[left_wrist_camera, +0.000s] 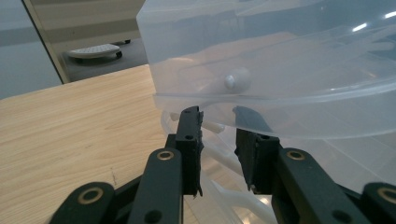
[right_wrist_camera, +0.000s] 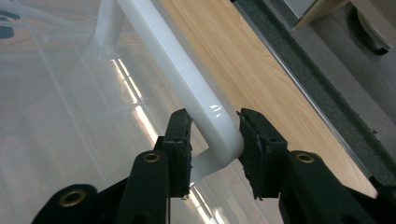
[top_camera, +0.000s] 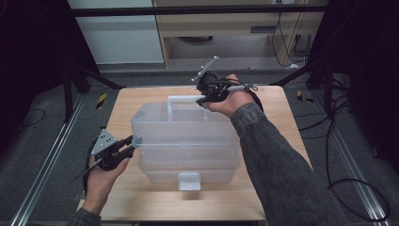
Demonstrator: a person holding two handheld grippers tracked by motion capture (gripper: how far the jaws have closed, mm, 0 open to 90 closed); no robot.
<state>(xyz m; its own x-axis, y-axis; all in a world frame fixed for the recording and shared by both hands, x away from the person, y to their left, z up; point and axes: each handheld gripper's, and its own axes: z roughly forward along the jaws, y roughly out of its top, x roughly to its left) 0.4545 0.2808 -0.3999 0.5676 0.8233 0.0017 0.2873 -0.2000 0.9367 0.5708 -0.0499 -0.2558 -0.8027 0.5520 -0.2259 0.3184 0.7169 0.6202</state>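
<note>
A clear plastic storage box [top_camera: 188,150] stands in the middle of the wooden table [top_camera: 123,106]. Its upper tier [top_camera: 183,127] sits raised above the lower tiers. My right gripper [top_camera: 203,100] is shut on the right end of the white carry handle [top_camera: 183,98]; in the right gripper view both pads press the handle's bend [right_wrist_camera: 219,135], gripper [right_wrist_camera: 212,126]. My left gripper [top_camera: 130,143] is at the box's left end. Its jaws stand open at the upper tier's rim [left_wrist_camera: 280,100], gripper [left_wrist_camera: 217,116], with the right tip seen through the plastic.
A white latch [top_camera: 189,181] hangs at the box's front. A round pivot stud [left_wrist_camera: 236,79] shows on the tier's end wall. Dark frame bars [top_camera: 197,10] and floor cables [top_camera: 348,155] surround the table. Bare wood lies left of the box [left_wrist_camera: 70,130].
</note>
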